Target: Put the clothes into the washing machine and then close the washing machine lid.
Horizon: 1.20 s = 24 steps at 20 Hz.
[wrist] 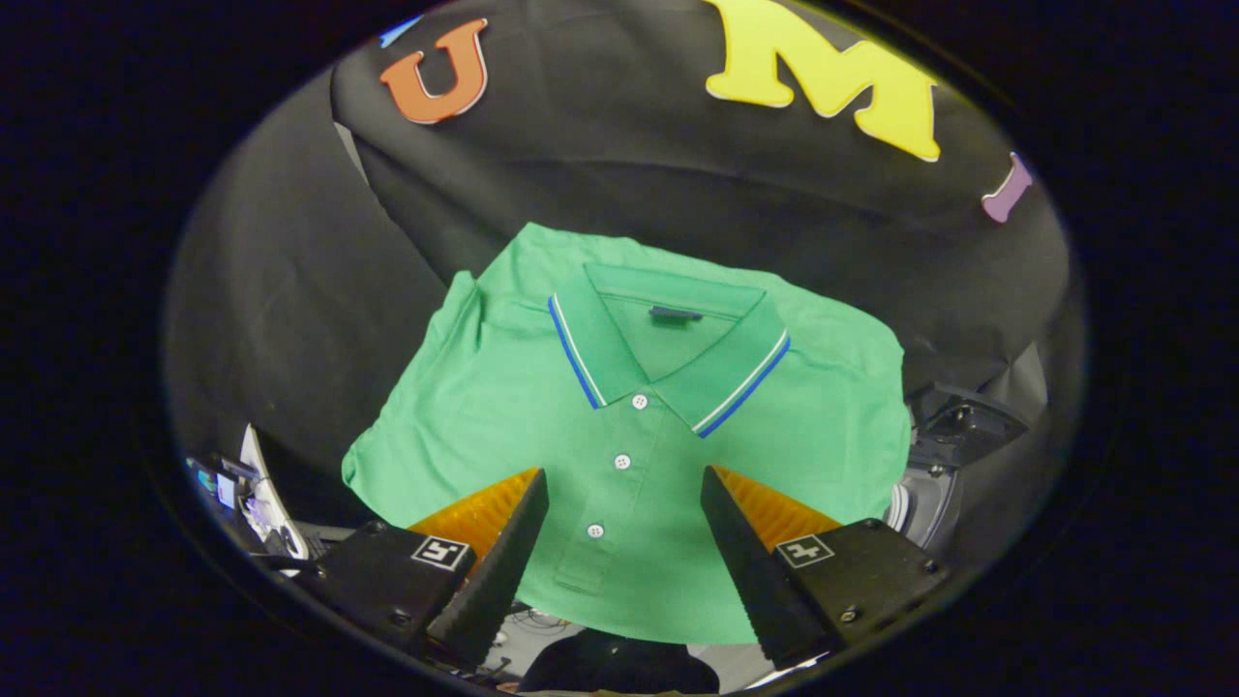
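Note:
A green polo shirt [542, 407] lies folded flat, its collar with blue and white trim pointing away from me and its button placket running toward me. My gripper [624, 484] hovers open above the shirt's lower front. The placket and two of its buttons show in the gap between the fingers, which touch nothing. A dark hinged part and a round grey rim [934, 465] peek out just past the shirt's right edge; I cannot tell whether they belong to the washing machine.
Black cloth [290, 290] drapes behind and to the left of the shirt. Small items and cables [247, 494] clutter the area beside the left finger. A dark rounded shape [619, 668] sits below the shirt's near hem.

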{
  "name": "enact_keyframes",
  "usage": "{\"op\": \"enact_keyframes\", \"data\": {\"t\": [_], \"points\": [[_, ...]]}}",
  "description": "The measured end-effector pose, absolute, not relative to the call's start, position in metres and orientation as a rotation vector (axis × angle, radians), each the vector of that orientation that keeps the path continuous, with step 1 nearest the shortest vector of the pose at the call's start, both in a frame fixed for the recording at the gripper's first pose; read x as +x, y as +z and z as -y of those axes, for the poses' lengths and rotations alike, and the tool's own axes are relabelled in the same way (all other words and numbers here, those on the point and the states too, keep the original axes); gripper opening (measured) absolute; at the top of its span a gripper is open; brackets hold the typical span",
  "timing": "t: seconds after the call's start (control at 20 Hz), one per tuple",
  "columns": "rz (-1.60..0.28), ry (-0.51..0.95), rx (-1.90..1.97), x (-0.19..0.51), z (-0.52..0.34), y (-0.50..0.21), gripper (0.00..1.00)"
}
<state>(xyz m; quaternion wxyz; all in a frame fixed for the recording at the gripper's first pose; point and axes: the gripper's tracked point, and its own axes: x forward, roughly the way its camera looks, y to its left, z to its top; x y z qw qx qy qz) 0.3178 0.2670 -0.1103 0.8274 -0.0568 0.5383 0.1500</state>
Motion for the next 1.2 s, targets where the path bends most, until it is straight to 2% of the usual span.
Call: {"op": "enact_keyframes", "data": {"t": [0.35, 0.45, 0.85, 1.05, 1.2], "points": [[-1.295, 0.297, -0.140, 0.314, -0.277, -0.126, 0.98], [-1.350, 0.252, -0.128, 0.307, -0.274, -0.129, 0.98], [-1.402, 0.208, -0.175, 0.312, -0.272, -0.134, 0.94], [-1.388, 0.228, -0.185, 0.313, -0.266, -0.132, 0.83], [-1.384, 0.216, -0.163, 0.318, -0.262, -0.132, 0.57]]}}
